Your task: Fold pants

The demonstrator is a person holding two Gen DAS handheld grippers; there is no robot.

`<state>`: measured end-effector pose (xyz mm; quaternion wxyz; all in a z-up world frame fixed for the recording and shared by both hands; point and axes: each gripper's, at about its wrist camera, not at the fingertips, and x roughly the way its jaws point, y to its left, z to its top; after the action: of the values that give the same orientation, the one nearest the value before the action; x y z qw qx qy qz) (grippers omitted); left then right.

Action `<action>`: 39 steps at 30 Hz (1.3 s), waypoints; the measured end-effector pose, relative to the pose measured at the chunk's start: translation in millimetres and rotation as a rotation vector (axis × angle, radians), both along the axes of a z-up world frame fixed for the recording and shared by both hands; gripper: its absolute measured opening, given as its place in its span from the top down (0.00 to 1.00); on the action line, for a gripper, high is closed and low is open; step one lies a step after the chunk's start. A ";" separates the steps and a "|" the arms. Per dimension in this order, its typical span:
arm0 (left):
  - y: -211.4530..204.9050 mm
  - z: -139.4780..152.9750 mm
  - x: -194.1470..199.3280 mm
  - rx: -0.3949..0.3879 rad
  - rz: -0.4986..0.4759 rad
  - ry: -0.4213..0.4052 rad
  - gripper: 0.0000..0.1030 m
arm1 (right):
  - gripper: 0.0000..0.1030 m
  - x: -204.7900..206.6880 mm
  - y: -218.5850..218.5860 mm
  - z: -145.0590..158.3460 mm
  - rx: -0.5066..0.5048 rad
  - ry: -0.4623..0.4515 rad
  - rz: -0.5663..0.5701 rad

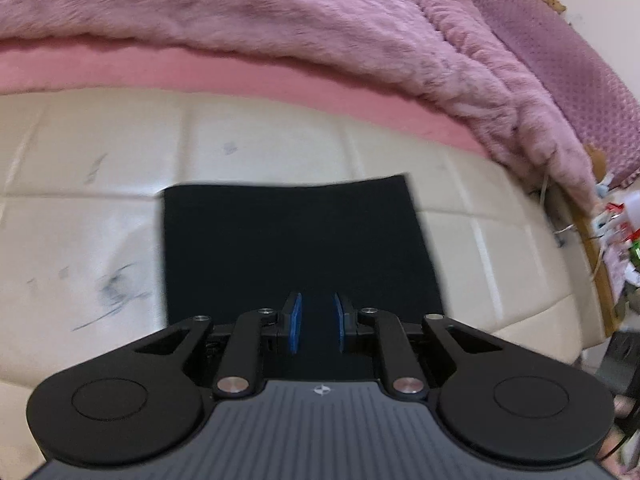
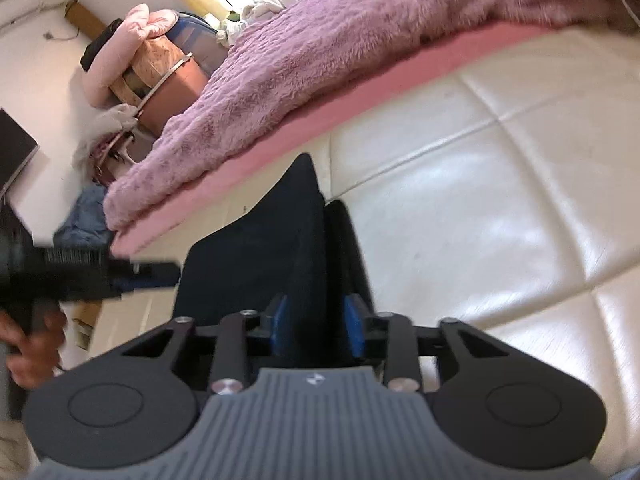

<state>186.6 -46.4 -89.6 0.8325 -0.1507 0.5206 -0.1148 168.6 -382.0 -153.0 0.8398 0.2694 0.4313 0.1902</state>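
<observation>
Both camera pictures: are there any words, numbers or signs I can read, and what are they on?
No words or numbers can be read.
A small white emblem, not letters, sits on the grey ribbed body of the left gripper.
The same emblem sits on the right gripper.
Colourful clutter beside the bed is too blurred to read.

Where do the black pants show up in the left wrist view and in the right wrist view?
Left wrist: black pants lie centre frame, a flat rectangle on the cream mattress.
Right wrist: lower centre, running up from between the gripper fingers.
Shared landmark: the fluffy pink blanket across the top of both views.
</observation>
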 end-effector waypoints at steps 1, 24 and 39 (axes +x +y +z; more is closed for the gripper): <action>8.3 -2.9 -5.0 0.003 0.016 0.006 0.83 | 0.68 -1.7 2.1 -0.6 0.009 0.010 0.003; 38.6 -58.9 -30.7 -0.021 0.056 0.050 0.94 | 0.97 9.6 35.5 -6.9 -0.291 0.077 0.023; 56.2 -22.4 4.3 -0.023 0.101 -0.086 0.93 | 0.81 31.6 29.9 26.5 -0.354 -0.076 0.045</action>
<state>190.9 9.8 -112.0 0.8570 -0.1813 0.4747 -0.0852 200.2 -352.1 -126.5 0.8853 0.1003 0.4320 0.1399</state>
